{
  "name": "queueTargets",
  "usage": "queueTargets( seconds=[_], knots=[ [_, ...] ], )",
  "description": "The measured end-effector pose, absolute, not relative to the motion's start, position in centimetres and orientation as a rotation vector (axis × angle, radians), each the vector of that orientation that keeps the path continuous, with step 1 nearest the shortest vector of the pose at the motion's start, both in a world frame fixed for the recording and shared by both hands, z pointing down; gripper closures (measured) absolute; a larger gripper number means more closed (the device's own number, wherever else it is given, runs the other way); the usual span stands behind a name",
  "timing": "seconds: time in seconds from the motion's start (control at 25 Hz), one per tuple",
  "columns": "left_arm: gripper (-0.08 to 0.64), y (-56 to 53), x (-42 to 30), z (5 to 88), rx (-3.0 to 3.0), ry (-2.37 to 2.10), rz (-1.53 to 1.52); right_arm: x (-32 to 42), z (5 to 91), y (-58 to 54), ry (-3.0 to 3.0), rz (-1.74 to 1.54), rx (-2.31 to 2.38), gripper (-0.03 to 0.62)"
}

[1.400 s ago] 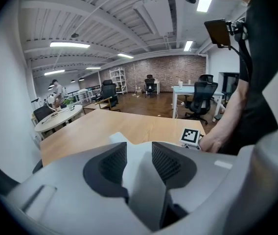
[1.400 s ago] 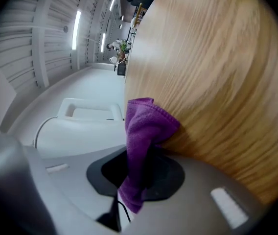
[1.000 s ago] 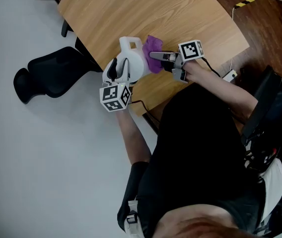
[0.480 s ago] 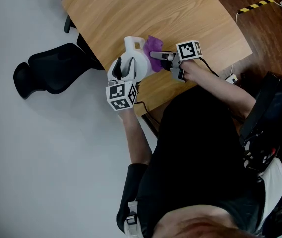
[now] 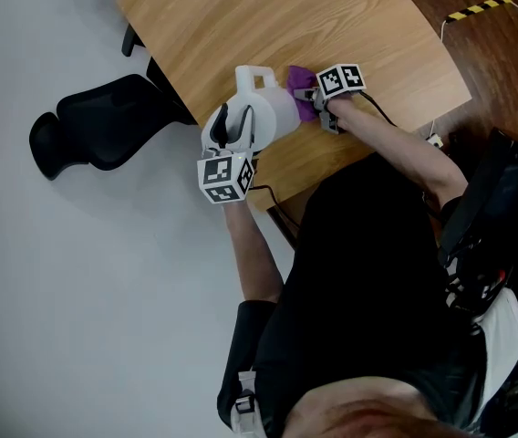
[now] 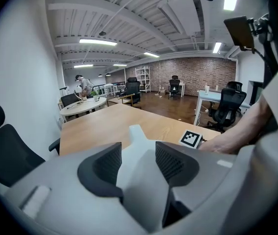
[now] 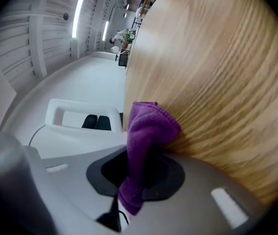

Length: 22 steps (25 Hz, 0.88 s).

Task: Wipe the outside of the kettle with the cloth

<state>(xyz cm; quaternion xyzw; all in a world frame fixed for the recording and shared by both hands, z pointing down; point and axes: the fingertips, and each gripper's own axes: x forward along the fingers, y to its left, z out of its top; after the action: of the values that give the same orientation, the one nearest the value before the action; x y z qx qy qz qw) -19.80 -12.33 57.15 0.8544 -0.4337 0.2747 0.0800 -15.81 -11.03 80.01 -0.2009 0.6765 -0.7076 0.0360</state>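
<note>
A white kettle stands near the front edge of the wooden table, with its handle on the far side. My left gripper is on the kettle's near left side. In the left gripper view a white part of the kettle fills the gap between the pads; these jaws have just been opening. My right gripper is shut on a purple cloth, which lies against the kettle's right side. The right gripper view shows the cloth bunched between kettle and tabletop.
A black office chair stands on the grey floor left of the table. A cable and a small white box hang off the table's right edge. Yellow-black tape marks the wooden floor.
My right gripper has sunk beside the kettle with the cloth, and its fingers are now hidden under its marker cube. The left gripper stays on the kettle.
</note>
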Motion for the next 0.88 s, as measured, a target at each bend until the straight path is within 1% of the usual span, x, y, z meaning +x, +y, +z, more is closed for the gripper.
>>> queueTargets(
  seconds=[0.2, 0.4, 0.52, 0.56, 0.68, 0.76, 0.88],
  knots=[
    [0.367, -12.5, -19.7, 57.1, 2.664, -1.129, 0.84, -16.2, 79.8, -10.5, 2.1, -2.168, -0.61, 0.537],
    [0.367, -12.3, -18.8, 57.1, 2.796, -0.805, 0.877, -16.4, 80.6, -8.9, 1.962, -2.138, -0.632, 0.538],
    [0.37, -12.8, -19.1, 57.2, 2.757, -0.835, 0.86, -15.9, 79.3, -8.5, 1.866, -2.12, -0.554, 0.537],
    [0.354, -13.0, -19.4, 57.1, 2.731, -0.898, 0.85, -15.3, 77.2, -8.8, 1.859, -2.066, -0.519, 0.537],
    [0.354, -13.6, -19.8, 57.1, 2.651, -1.09, 0.839, -13.0, 66.3, -10.7, 1.917, -1.751, -0.381, 0.537],
    [0.339, -13.9, -19.7, 57.7, 2.615, -1.154, 0.869, -12.0, 59.9, -11.5, 1.983, -1.573, -0.32, 0.537],
    [0.321, -14.4, -19.5, 58.3, 2.618, -1.211, 0.92, -12.0, 56.1, -12.3, 2.088, -1.455, -0.284, 0.536]
  ],
)
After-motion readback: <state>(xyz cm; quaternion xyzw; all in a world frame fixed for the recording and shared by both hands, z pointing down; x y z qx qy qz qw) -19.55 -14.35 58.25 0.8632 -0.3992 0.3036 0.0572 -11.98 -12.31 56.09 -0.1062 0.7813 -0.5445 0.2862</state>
